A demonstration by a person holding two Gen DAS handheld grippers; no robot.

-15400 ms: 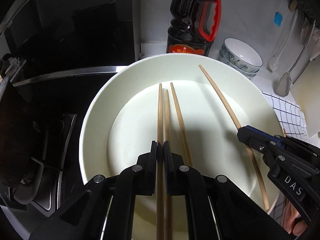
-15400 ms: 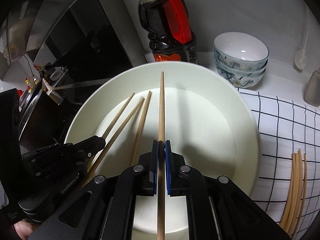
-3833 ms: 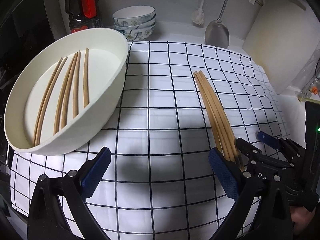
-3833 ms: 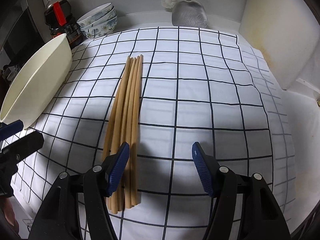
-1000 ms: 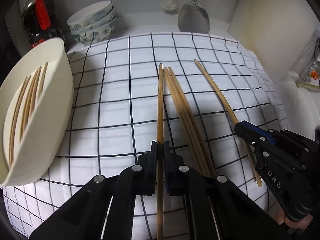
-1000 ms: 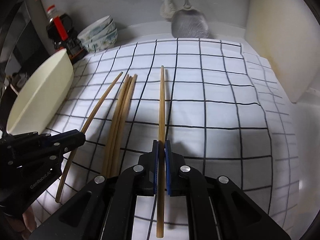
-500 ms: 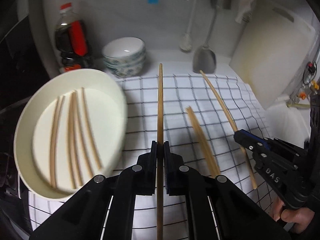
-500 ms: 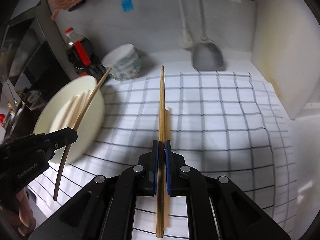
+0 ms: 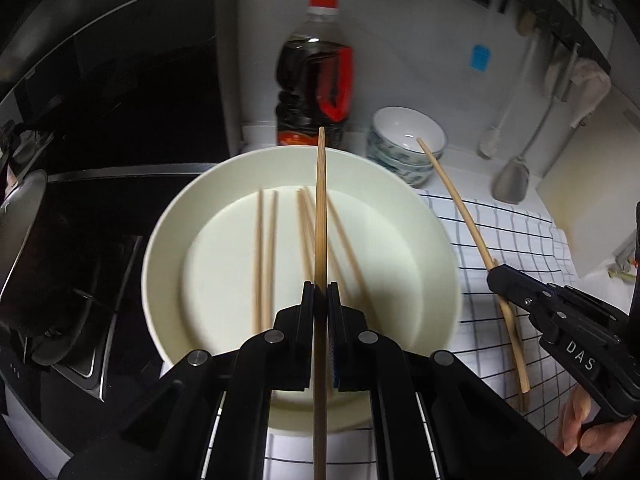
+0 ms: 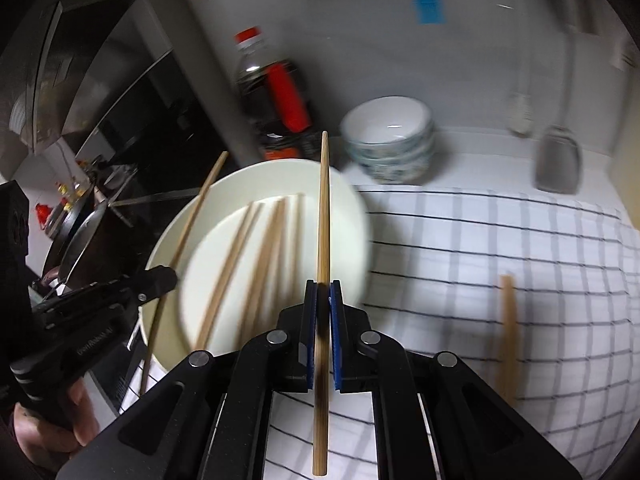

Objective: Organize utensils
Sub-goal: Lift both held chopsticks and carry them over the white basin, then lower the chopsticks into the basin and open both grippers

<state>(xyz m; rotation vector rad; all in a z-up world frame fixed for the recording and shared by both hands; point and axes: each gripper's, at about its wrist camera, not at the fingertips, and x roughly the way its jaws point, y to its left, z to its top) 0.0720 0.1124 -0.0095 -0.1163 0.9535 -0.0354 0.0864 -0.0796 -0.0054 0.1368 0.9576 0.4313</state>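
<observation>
A: What does each claw hold?

B: The left claw is clamped on one chopstick above the cream dish. The right claw pinches another chopstick over the dish's rim.

A: And farther off?

B: Loose chopsticks lie in the dish; behind it stand a sauce bottle and stacked bowls.

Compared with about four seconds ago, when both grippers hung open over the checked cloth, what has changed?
Both have closed, each on one chopstick from the pile, and carried it left to the white dish: the left gripper holds its chopstick over the dish, the right gripper brings its chopstick to the rim. Unchanged: chopsticks already in the dish, a few left on the cloth, the stacked bowls and the bottle.
</observation>
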